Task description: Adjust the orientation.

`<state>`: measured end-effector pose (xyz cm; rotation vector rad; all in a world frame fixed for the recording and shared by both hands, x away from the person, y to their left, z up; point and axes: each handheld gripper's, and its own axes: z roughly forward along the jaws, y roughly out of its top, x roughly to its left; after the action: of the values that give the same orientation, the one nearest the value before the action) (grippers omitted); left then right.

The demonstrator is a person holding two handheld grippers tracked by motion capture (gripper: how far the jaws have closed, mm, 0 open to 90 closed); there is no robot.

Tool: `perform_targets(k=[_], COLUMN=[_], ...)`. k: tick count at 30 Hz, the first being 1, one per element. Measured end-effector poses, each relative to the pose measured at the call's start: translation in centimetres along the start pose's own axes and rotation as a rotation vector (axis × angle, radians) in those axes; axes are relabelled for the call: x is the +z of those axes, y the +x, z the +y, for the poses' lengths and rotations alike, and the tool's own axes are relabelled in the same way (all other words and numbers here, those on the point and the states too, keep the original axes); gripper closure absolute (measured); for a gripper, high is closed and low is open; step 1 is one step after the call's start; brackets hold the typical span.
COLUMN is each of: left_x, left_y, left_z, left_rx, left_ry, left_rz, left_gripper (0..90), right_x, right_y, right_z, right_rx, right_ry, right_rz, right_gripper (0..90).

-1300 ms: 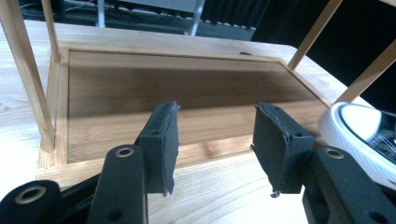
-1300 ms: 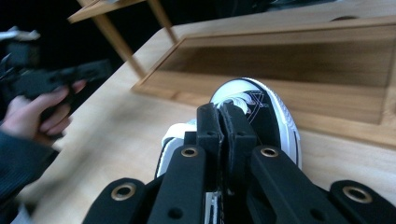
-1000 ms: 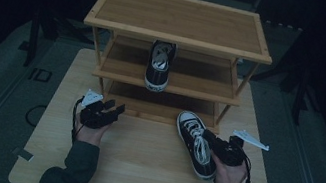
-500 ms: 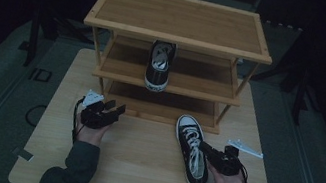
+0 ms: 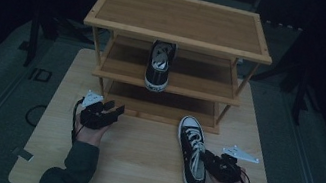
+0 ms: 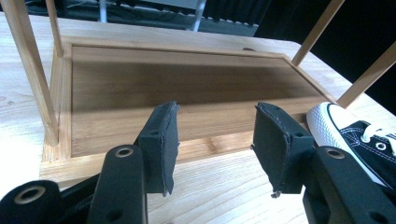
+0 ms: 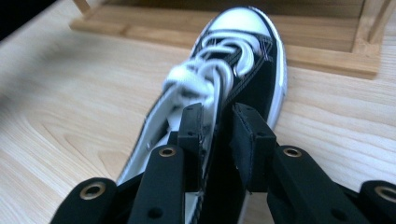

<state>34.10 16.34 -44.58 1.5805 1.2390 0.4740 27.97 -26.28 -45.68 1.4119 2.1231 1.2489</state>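
The black sneaker (image 5: 192,152) lies on the tabletop (image 5: 137,168) in front of the shoe rack (image 5: 179,33), toe toward it; the right gripper (image 7: 219,140) (nearer than the idle, open left gripper (image 5: 114,109)) straddles its heel-side collar, jaws just opening.

The high view is dim and soft, its edges sinking into near black; the bamboo rack (image 5: 180,17) at upper centre and the pale table (image 5: 137,168) take what little light falls from above. Both gripper views are far brighter. In the left gripper view the rack's lowest shelf lies in shade. In the right gripper view the sneaker (image 7: 243,70) and its laces are blurred, and the upper left smears.
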Motion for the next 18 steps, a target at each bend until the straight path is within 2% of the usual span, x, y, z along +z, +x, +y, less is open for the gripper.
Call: perform_targets(k=[3,5,11,18], left_x=[0.0,0.0,-0.1,-0.2], left_y=[0.0,0.0,0.1,0.3], left_z=[-0.1,-0.1,-0.1,-0.3], left_rx=[0.001,0.001,0.002,0.010], left_ry=[0.004,0.005,0.002,0.008], left_rz=[0.000,0.001,0.007,0.017], left_gripper=[50.8,50.8,50.7,50.7], right_x=[0.0,0.3,1.4,1.6], right_y=[0.2,0.2,0.6,1.2], right_z=[-0.1,0.1,0.6,1.0], right_rx=[-0.023,-0.022,-0.047,-0.092], right_ry=[0.021,0.036,0.094,0.141], right_rz=[-0.023,-0.027,-0.062,-0.107], right_gripper=[74.3,74.9,78.3,78.6])
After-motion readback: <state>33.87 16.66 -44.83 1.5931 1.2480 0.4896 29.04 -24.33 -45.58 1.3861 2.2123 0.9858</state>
